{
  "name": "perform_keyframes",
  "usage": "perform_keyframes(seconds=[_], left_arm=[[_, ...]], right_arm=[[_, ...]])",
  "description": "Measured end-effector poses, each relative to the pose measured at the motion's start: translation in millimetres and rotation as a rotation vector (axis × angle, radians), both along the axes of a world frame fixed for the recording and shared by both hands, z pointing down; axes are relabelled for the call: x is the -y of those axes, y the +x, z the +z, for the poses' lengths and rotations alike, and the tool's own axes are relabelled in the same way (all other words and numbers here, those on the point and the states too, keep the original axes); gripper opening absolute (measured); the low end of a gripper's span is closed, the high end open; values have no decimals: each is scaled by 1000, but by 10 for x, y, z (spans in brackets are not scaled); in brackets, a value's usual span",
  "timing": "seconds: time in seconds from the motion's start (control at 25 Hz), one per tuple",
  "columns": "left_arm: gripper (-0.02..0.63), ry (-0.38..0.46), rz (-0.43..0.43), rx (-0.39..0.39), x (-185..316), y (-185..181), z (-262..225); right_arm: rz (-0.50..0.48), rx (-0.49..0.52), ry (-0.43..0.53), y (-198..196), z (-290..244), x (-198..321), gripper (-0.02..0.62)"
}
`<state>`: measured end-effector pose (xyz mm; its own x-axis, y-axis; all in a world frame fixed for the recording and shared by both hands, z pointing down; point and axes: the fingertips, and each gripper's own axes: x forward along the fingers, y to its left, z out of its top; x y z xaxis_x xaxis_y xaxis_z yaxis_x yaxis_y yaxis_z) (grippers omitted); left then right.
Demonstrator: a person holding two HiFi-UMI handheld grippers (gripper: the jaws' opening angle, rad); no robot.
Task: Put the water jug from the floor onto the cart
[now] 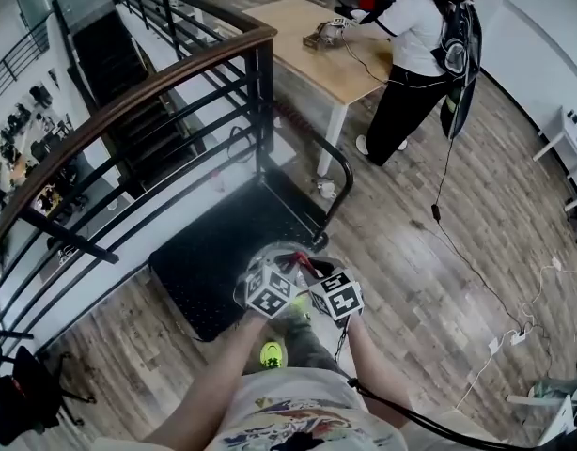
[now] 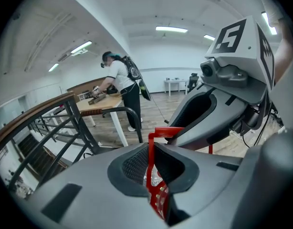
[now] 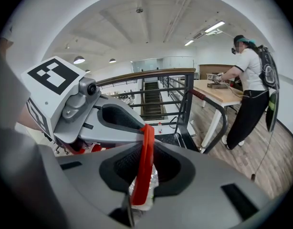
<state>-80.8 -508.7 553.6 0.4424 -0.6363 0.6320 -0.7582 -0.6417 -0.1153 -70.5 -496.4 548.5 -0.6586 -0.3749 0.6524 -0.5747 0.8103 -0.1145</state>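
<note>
At cart's point(image 1: 223, 271) five o'clock, carrying: left gripper point(image 2: 151, 159), right gripper point(image 3: 145, 149) clenched on handle point(image 2: 168, 131) of water jug point(image 1: 281, 252); next, set down on it.

No words, numbers or brand names clear enough to read in any view. Only black-and-white square marker patterns on the faces of the left gripper's cube point(image 1: 270, 291) and the right gripper's cube point(image 1: 337, 296), seen larger in the two gripper views: blocky code shapes, not letters or digits. Colourful print on the front of the wearer's shirt point(image 1: 298, 419), too blurred and foreshortened to make out.
</note>
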Motion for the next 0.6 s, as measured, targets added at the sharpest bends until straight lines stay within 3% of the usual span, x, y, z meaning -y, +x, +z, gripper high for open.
perform_keyframes(seconds=[0.6], left_arm=[[37,-31,-282,21,1357,-728,224]], right_arm=[[-270,19,-39,-690,233,1398,61]])
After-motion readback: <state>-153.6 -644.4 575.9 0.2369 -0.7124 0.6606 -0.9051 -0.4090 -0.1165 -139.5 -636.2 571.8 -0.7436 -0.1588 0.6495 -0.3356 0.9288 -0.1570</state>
